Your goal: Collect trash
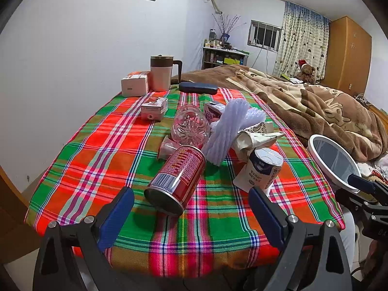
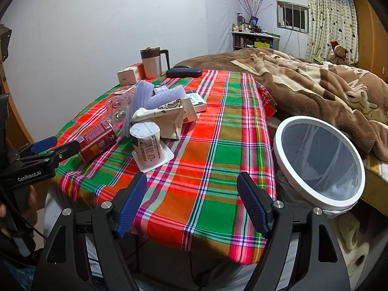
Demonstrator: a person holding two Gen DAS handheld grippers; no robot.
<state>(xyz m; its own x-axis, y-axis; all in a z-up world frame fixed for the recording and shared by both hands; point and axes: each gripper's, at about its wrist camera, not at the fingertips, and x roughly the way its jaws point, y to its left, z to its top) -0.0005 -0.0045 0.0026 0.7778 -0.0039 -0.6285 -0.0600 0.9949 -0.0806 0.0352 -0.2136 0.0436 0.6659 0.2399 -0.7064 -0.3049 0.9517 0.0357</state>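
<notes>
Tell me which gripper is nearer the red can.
Left. The left gripper hangs open just short of the red can; the right gripper hangs open farther right, near the bin.

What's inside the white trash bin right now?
The bin shows only a thin clear liner; no trash is visible inside. Its very bottom is out of sight.
</notes>
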